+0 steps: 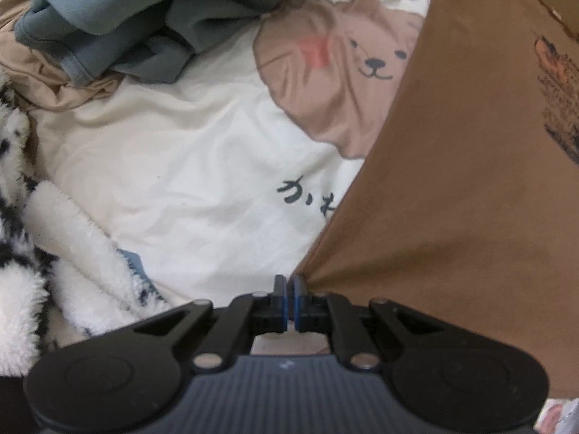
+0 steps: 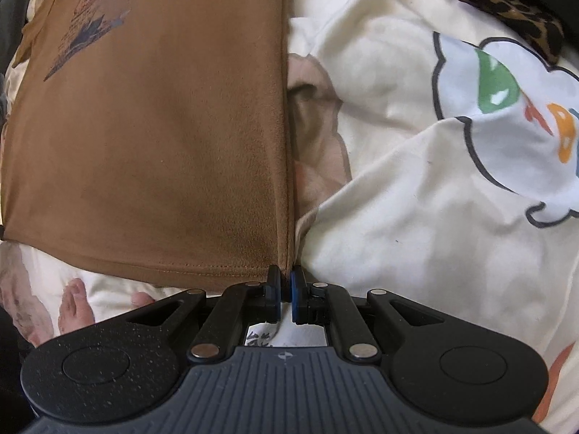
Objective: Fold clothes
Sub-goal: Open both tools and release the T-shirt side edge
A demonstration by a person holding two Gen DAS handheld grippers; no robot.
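Cream bedding (image 2: pixel 398 217); claws (image 2: pixel 286 284) pinching shirt (image 2: pixel 163 126).

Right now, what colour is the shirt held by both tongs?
Brown shirt, with a dark printed graphic; the right wrist view shows it best.

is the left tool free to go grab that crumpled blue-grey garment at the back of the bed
Probably not yet. The left tool is shut on a corner of the brown printed t-shirt, so it would have to let go first. Otherwise the cream printed bedsheet between it and the crumpled blue-grey garment looks unobstructed.
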